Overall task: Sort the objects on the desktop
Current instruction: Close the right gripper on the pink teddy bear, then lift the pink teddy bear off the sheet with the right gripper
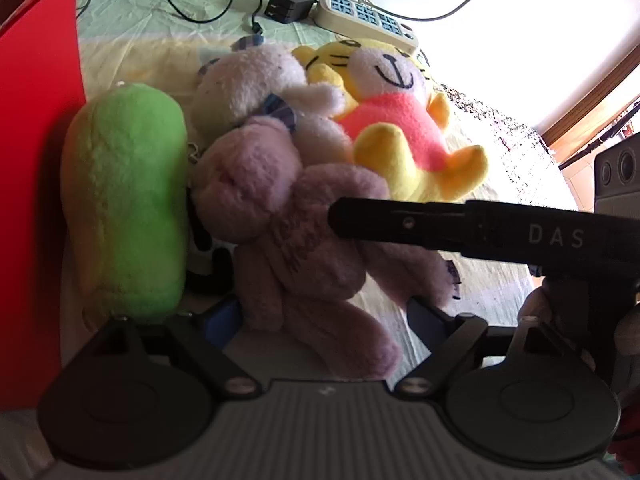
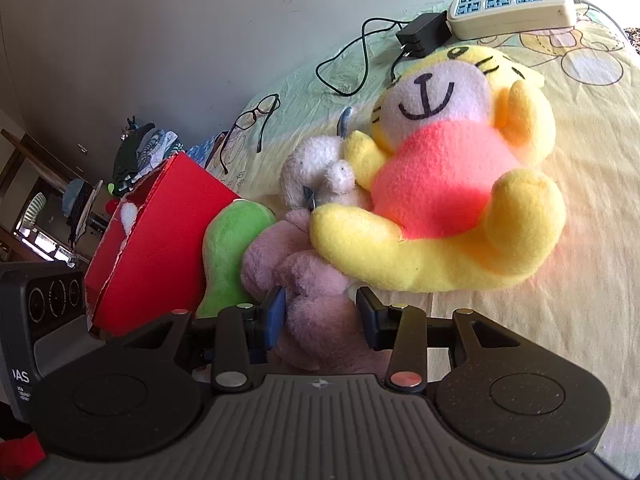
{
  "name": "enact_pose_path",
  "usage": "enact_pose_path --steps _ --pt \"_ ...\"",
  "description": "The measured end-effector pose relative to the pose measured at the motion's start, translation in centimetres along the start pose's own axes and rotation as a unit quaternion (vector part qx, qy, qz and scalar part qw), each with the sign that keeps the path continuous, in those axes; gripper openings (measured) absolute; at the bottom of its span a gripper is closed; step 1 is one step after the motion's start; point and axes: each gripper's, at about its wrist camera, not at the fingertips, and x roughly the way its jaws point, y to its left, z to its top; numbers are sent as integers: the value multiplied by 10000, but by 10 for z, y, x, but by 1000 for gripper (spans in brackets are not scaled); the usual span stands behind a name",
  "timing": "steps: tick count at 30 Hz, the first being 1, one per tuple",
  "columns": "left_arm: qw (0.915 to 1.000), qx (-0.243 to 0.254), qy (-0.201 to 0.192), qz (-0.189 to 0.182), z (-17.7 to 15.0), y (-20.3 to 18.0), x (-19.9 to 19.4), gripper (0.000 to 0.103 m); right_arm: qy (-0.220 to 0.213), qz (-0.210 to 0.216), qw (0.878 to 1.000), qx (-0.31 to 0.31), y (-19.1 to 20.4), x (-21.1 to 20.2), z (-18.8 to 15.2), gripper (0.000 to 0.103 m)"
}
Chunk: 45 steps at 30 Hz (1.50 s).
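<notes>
Left wrist view looks down on a pale yellow cartoon-print sheet (image 1: 132, 60) covering the surface, a grey wall behind and strong daylight at its far right edge. Near the far edge lie a white power strip (image 1: 366, 20), a black charger (image 1: 290, 6) and, in the right wrist view, thin black-framed glasses (image 2: 256, 116). The left gripper (image 1: 320, 316) hangs with jaws spread wide, nothing pinched. The right gripper (image 2: 322, 312) straddles a fuzzy mauve plush bear (image 2: 316, 300) with its blue pads apart from the fur, loosened. This bear lies mid-sheet between a green plush (image 1: 128, 200) beside a red cardboard box (image 2: 160, 240) and a yellow tiger plush (image 2: 448, 184).
</notes>
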Motion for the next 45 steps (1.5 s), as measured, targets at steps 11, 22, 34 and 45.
enact_pose_path --steps 11,22,34,45 --pt "9997 216 143 -18 0 -9 5 88 241 465 9949 862 -33 -15 -7 36" --pt "9967 579 374 -424 -22 -19 -18 85 617 486 9859 1475 -37 -55 -52 33" --pt "9972 493 475 -294 -33 -15 -7 84 335 -6 9959 838 -22 -53 -55 45" --pt "9972 566 394 -290 -35 -19 -14 63 464 218 9922 1139 -25 -40 -55 42"
